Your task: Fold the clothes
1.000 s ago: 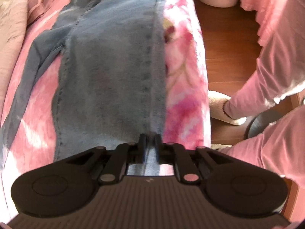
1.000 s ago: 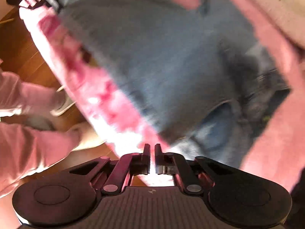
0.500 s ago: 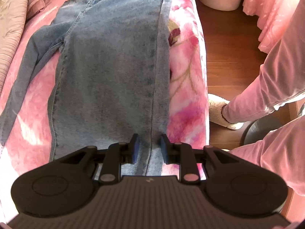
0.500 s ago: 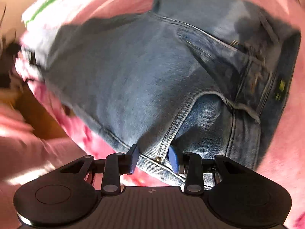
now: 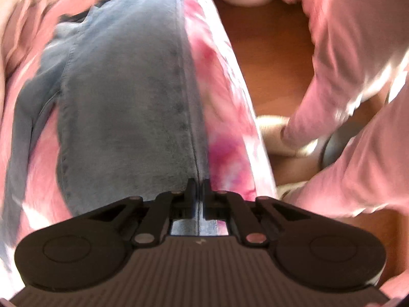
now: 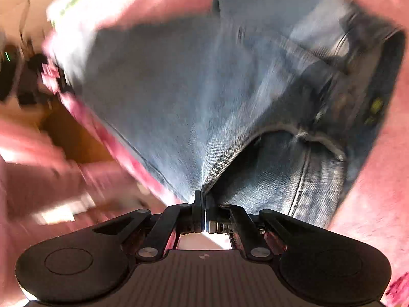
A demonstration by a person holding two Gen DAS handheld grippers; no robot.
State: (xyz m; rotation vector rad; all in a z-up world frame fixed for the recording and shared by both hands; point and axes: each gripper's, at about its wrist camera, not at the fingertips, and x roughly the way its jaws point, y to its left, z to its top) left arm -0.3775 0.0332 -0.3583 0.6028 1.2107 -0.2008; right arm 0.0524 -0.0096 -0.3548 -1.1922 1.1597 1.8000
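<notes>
Pink floral bedding (image 5: 225, 117) covers the bed, and a wooden floor (image 5: 271, 58) shows past its edge at the right of the left wrist view, where the person's pink sleeve (image 5: 340, 76) also hangs. Both views are smeared by motion, so fine detail is doubtful.

On the bedding lie the jeans (image 5: 122, 107), spread flat. In the left wrist view their long axis runs straight away from the camera, from the bottom centre toward the top of the frame, with one leg trailing off along the left edge. The left tongs (image 5: 199, 188) are closed on the denim at the near end, right on the side seam that runs up the frame beside the bed's edge.

In the right wrist view the waistband (image 6: 358, 81) and pocket seam fill the right half, and the right tongs (image 6: 203, 199) are pinched shut on the jeans at the stitched pocket edge, the cloth drawn into a taut fan from that point.

So each of the tongs holds one end of the same long edge, and the garment lies lengthwise between them. I judge that a fold would turn on that line: both grips would have to travel together across the jeans' width, or one end toward the other. Which fold is meant, the pictures do not settle.
</notes>
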